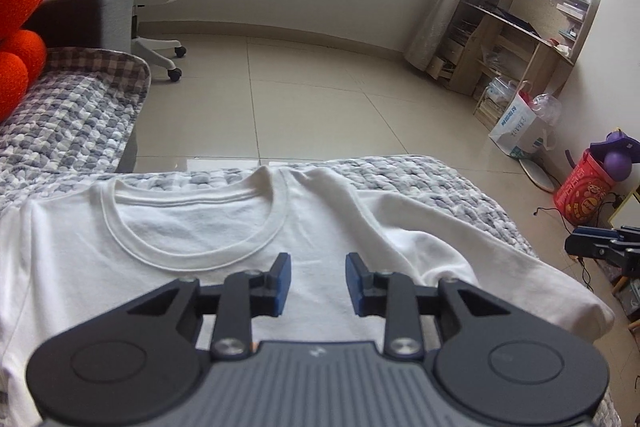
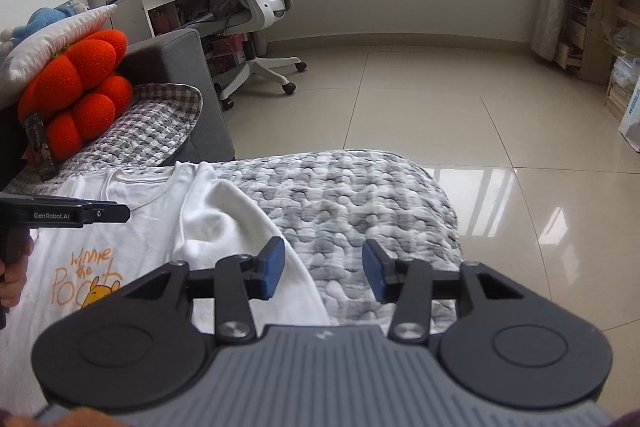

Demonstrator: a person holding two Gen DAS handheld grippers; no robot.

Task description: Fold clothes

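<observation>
A white T-shirt (image 1: 192, 223) lies flat, front up, on a grey-and-white knitted blanket (image 1: 400, 175), its round collar toward the far edge. My left gripper (image 1: 318, 283) hovers open over the chest just below the collar, nothing between its blue pads. In the right wrist view the same T-shirt (image 2: 160, 227) shows an orange printed cartoon and lettering, and its right sleeve (image 2: 240, 223) is folded in over the body. My right gripper (image 2: 324, 269) stands open over that sleeve's outer edge and the blanket (image 2: 352, 195), holding nothing. The left gripper's side (image 2: 68, 213) juts in from the left, held by a hand (image 2: 14, 275).
An orange lumpy cushion (image 2: 80, 91) and a white pillow (image 2: 52, 39) sit on a grey sofa (image 2: 176, 67) to the left. A white office chair (image 2: 256, 7) and desk stand behind. Tiled floor (image 2: 440, 99) lies beyond the blanket. Wooden shelves (image 1: 512, 39), bags and a red bin (image 1: 580, 187) line the right.
</observation>
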